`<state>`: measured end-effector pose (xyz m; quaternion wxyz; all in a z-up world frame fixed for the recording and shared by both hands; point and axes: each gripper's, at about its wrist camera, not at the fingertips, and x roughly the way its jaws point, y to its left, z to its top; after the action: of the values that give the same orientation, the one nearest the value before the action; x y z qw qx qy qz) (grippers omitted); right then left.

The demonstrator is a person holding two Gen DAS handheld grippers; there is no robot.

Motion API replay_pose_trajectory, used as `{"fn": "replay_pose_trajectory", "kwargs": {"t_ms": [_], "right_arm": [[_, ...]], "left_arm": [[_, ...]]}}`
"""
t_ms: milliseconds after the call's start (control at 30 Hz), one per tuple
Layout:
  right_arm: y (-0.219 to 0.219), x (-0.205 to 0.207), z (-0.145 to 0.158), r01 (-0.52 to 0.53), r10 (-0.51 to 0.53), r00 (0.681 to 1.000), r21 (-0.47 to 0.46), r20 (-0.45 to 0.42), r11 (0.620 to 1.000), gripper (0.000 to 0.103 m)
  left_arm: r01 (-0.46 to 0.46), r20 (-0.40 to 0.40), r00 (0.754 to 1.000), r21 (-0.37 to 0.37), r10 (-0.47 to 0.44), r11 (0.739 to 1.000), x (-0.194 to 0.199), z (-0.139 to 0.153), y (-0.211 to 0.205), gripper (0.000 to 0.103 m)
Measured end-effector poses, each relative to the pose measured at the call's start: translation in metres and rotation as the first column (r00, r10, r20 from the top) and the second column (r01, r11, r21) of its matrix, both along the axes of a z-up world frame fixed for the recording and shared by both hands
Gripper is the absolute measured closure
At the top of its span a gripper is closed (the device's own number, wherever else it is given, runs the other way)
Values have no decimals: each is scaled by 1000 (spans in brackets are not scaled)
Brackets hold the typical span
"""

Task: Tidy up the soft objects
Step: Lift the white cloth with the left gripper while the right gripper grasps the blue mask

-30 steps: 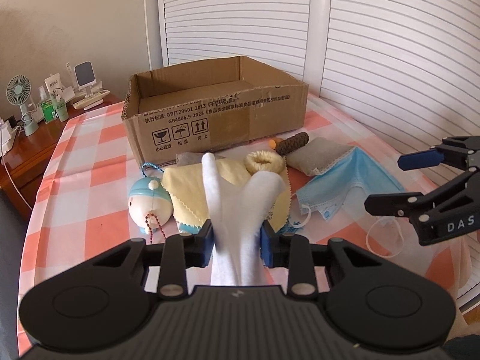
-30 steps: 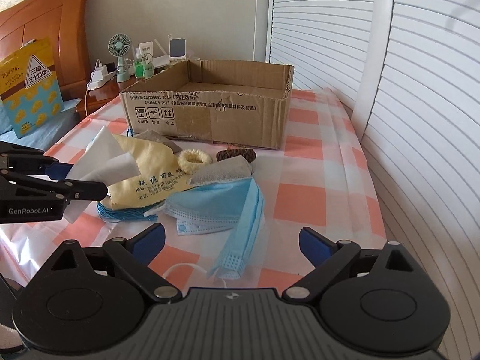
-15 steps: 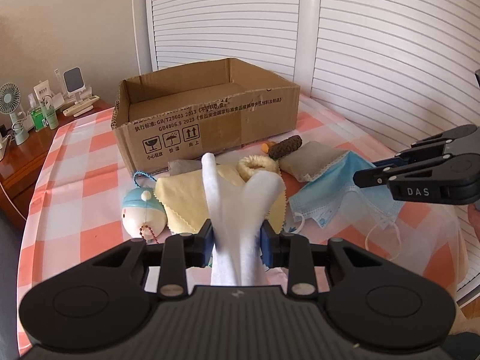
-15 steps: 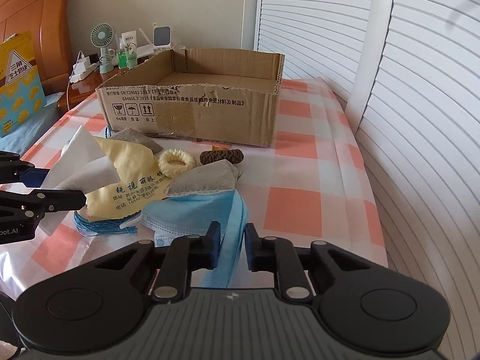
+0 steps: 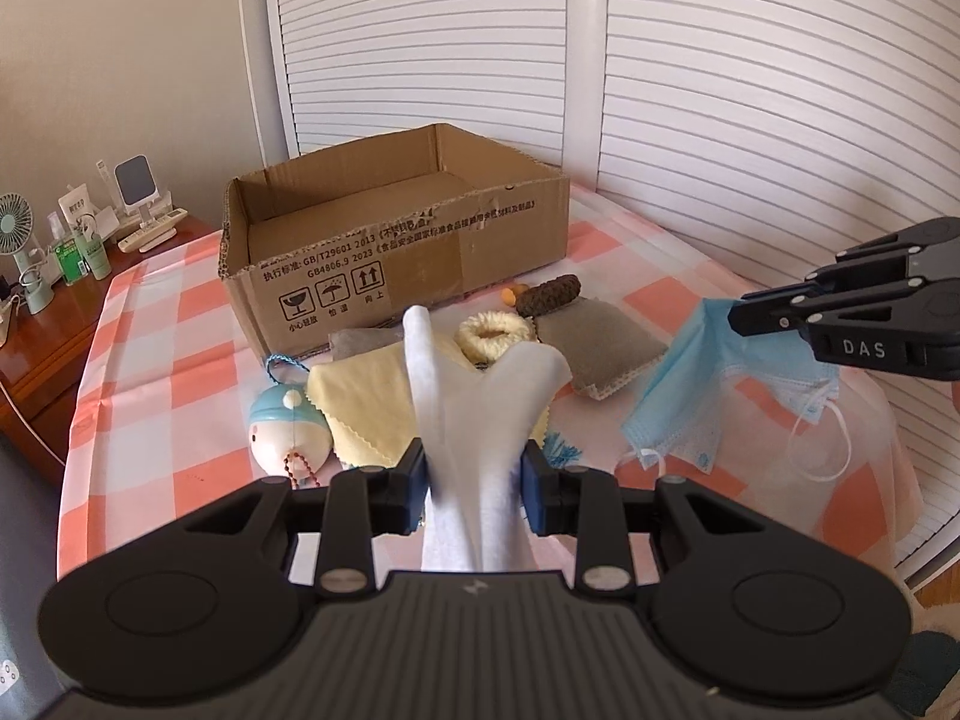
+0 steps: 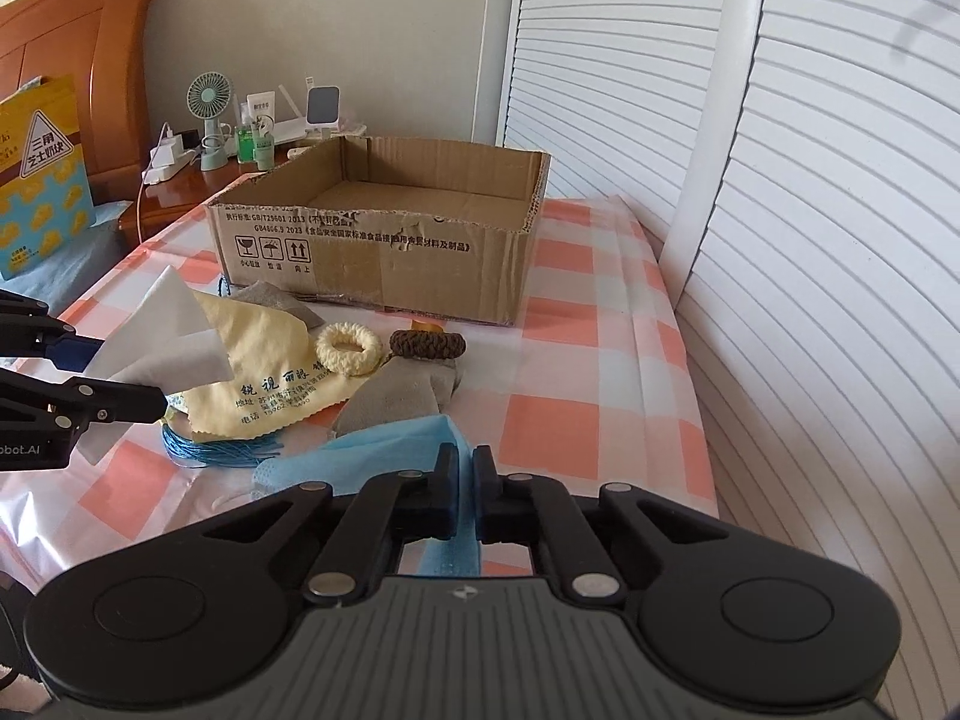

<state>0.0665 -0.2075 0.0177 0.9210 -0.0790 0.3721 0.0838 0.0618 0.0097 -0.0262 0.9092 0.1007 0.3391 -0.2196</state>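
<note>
My left gripper (image 5: 474, 468) is shut on a white cloth (image 5: 474, 396) and holds it above the table; it also shows in the right wrist view (image 6: 162, 336). My right gripper (image 6: 465, 480) is shut on a blue face mask (image 6: 384, 450), which hangs lifted at the right in the left wrist view (image 5: 708, 384). An open cardboard box (image 5: 396, 240) stands behind. On the table lie a yellow cloth (image 5: 360, 402), a cream ring (image 5: 495, 330), a brown roll (image 5: 549, 294), a grey pouch (image 5: 600, 348) and a doll (image 5: 288, 438).
The table carries a pink checked cloth (image 5: 156, 324) under clear plastic. A blue tassel (image 6: 222, 450) lies by the yellow cloth. A nightstand (image 5: 36, 324) with a fan and bottles stands at the left. Louvred doors (image 5: 750, 90) close the right side. A bed headboard (image 6: 72, 60) is far left.
My right gripper closed on the blue mask and lifted it off the table. My left gripper rose a little, still holding the white cloth.
</note>
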Motion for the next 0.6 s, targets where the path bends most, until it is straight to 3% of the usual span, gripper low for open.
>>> {"fn": "replay_pose_trajectory", "kwargs": {"t_ms": [33, 133, 167, 300, 333, 367, 400, 600], "right_arm": [[0, -1, 0, -8, 7, 1000, -1, -12, 1000, 94], [-1, -5, -6, -15, 15, 999, 0, -32, 1000, 70], [-1, -7, -10, -20, 20, 999, -1, -44, 1000, 70], [-3, -9, -25, -7, 7, 996, 1, -87, 1000, 70], [-4, -10, -27, -4, 4, 996, 3, -91, 1000, 74], [-5, -11, -27, 2, -1, 996, 2, -92, 1000, 87], [-5, -12, -27, 8, -8, 996, 0, -89, 1000, 92], [-6, -16, -13, 21, -21, 999, -10, -34, 1000, 94]], "left_arm": [[2, 1, 1000, 1, -2, 1000, -2, 0, 0, 73], [5, 2, 1000, 1, -5, 1000, -7, 0, -2, 73], [6, 2, 1000, 1, -6, 1000, -9, 0, -2, 73], [3, -3, 1000, 1, -3, 1000, -13, 0, -1, 73], [2, -4, 1000, 2, -2, 1000, -14, 0, -1, 73], [2, -4, 1000, 3, -2, 1000, -14, 1, -1, 73], [3, -5, 1000, 4, -3, 1000, -14, 1, 0, 73], [16, -10, 1000, 5, -16, 1000, -12, 4, 1, 73]]}}
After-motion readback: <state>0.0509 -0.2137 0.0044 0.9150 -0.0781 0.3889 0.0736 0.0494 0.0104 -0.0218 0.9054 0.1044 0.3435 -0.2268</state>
